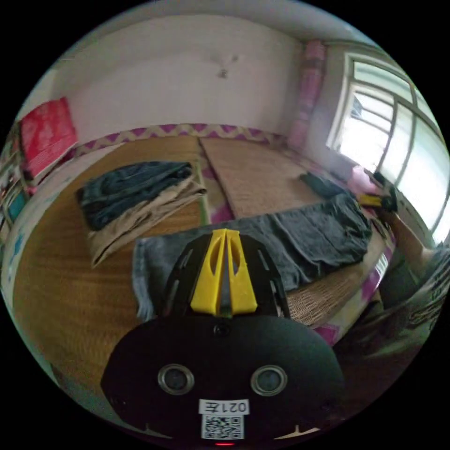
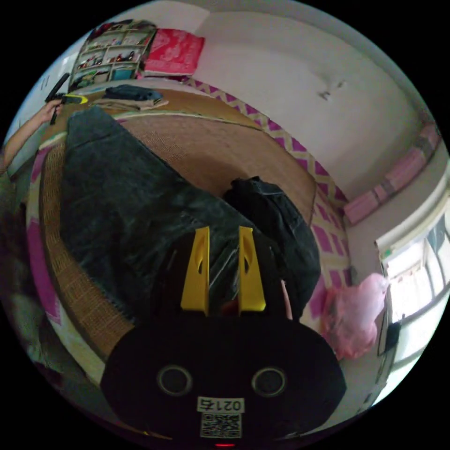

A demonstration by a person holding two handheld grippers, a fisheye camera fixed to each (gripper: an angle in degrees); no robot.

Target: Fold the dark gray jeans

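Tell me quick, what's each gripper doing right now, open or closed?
Left gripper: shut, over the hem end of the dark gray jeans; whether it holds cloth cannot be told.
Right gripper: open above the jeans' waist end.

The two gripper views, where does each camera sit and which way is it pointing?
Left gripper view: rides behind the left gripper, jaws together over the hem end of the dark gray jeans, looking along the bed mat toward a folded clothes pile; a forearm shows right.
Right gripper view: rides behind the right gripper, jaws apart above the waist end, facing the wall; a hand shows upper left.
Shared: jeans, mat, pile, red cloth.
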